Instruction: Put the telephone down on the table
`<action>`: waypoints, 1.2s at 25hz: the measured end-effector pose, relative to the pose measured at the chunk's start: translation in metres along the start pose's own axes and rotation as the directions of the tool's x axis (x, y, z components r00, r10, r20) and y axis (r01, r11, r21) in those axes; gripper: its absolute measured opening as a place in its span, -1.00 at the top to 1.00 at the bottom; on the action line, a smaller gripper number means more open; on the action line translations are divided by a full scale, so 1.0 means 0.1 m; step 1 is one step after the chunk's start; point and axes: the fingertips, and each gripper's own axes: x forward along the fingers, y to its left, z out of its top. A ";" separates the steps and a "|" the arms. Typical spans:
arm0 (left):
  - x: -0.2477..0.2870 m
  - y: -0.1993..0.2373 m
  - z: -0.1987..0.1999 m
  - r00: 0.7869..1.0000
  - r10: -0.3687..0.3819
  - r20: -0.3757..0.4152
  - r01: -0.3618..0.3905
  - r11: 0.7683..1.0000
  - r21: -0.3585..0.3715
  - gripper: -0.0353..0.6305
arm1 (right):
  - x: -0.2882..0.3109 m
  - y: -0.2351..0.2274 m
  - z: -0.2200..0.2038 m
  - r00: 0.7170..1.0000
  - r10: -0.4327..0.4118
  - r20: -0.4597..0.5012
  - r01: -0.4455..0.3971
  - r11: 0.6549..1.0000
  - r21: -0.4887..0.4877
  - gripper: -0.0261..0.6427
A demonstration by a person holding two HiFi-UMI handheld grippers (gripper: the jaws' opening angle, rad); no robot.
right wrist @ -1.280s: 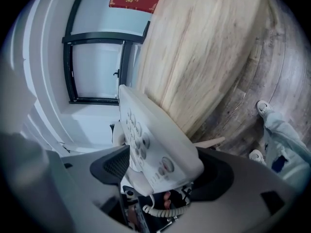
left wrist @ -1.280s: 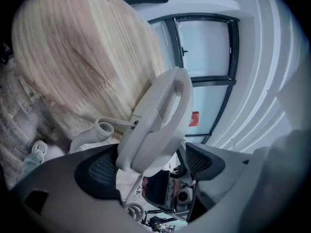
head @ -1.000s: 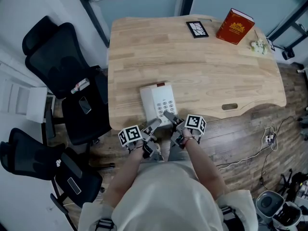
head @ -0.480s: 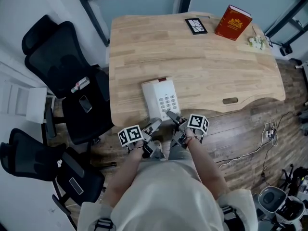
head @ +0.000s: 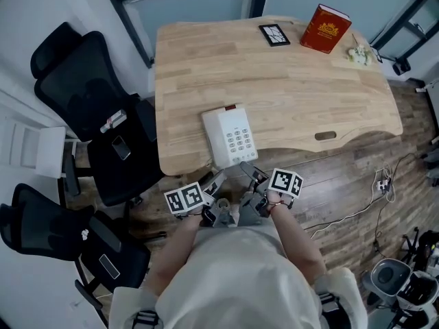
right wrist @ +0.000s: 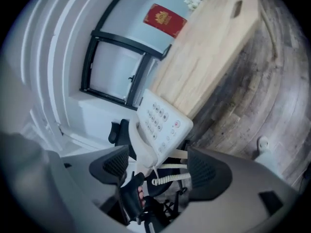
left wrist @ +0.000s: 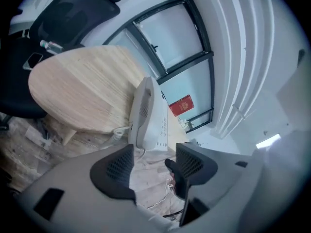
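The person wears a pale, cream-white short-sleeved top (head: 236, 279), with dark straps (head: 145, 318) at its near left and near right corners. A black glove (right wrist: 130, 194) covers one hand. The left gripper (head: 218, 178) and the right gripper (head: 248, 171) have smooth light-grey shells, and each carries a white marker cube (head: 185, 199) printed with black square patterns. Their pads (left wrist: 115, 165) are black, rounded and finely gridded. The left gripper's jaws have just been closing a little, with nothing between them.

Small white object (head: 355, 53) beside red book (head: 328, 27), unidentifiably small
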 end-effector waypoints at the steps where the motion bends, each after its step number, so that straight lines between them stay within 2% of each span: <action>1: -0.03 -0.03 0.02 1.000 0.014 0.015 -0.014 1.000 0.023 0.14 | -0.05 0.07 -0.01 1.000 -0.001 0.006 0.001 0.999 -0.050 -0.24; 2: -0.06 -0.06 0.03 0.999 0.024 0.028 -0.026 0.999 0.043 0.26 | -0.11 0.13 -0.01 1.000 -0.008 0.013 0.009 0.995 -0.099 -0.18; 3: -0.08 -0.10 0.04 0.999 0.031 0.041 -0.034 0.998 0.060 0.33 | -0.15 0.18 -0.01 1.000 -0.023 0.022 0.026 0.989 -0.149 0.07; 4: -0.11 -0.13 0.06 0.998 0.039 0.054 -0.043 0.996 0.076 0.42 | -0.19 0.22 -0.01 0.999 -0.042 0.033 0.048 0.979 -0.199 0.42; 5: -0.13 -0.17 0.07 0.997 0.049 0.067 -0.055 0.994 0.093 0.57 | -0.23 0.26 0.00 0.997 -0.059 0.046 0.068 0.965 -0.252 0.59; 7: -0.17 -0.24 0.08 0.993 0.070 0.095 -0.083 0.987 0.139 0.74 | -0.30 0.38 0.00 0.995 -0.071 0.071 0.092 0.927 -0.363 0.75; 10: -0.23 -0.41 0.06 0.989 0.074 0.129 -0.100 0.973 0.208 0.82 | -0.43 0.59 0.01 0.992 -0.067 0.105 0.113 0.839 -0.532 0.82; 13: -0.28 -0.58 0.00 0.985 0.075 0.158 -0.111 0.966 0.235 0.83 | -0.58 0.74 -0.01 0.989 -0.073 0.127 0.139 0.735 -0.664 0.86; 16: -0.36 -0.73 -0.13 0.977 0.098 0.187 -0.149 0.948 0.282 0.83 | -0.76 0.85 -0.06 0.989 -0.067 0.129 0.141 0.648 -0.748 0.86; 18: -0.40 -0.84 -0.22 0.974 0.106 0.202 -0.165 0.939 0.301 0.83 | -0.88 0.92 -0.10 0.990 -0.054 0.128 0.135 0.608 -0.782 0.86; 22: -0.46 -1.00 -0.47 0.968 0.123 0.218 -0.187 0.934 0.304 0.83 | -1.16 0.96 -0.16 0.991 -0.028 0.130 0.123 0.567 -0.814 0.86; 25: -0.50 -1.09 -0.63 0.963 0.147 0.225 -0.219 0.914 0.342 0.83 | -1.34 0.96 -0.21 0.992 -0.011 0.122 0.109 0.543 -0.833 0.86; 30: -0.60 -1.25 -0.84 0.954 0.165 0.251 -0.249 0.902 0.354 0.83 | -1.58 0.90 -0.29 0.994 0.014 0.109 0.083 0.547 -0.833 0.86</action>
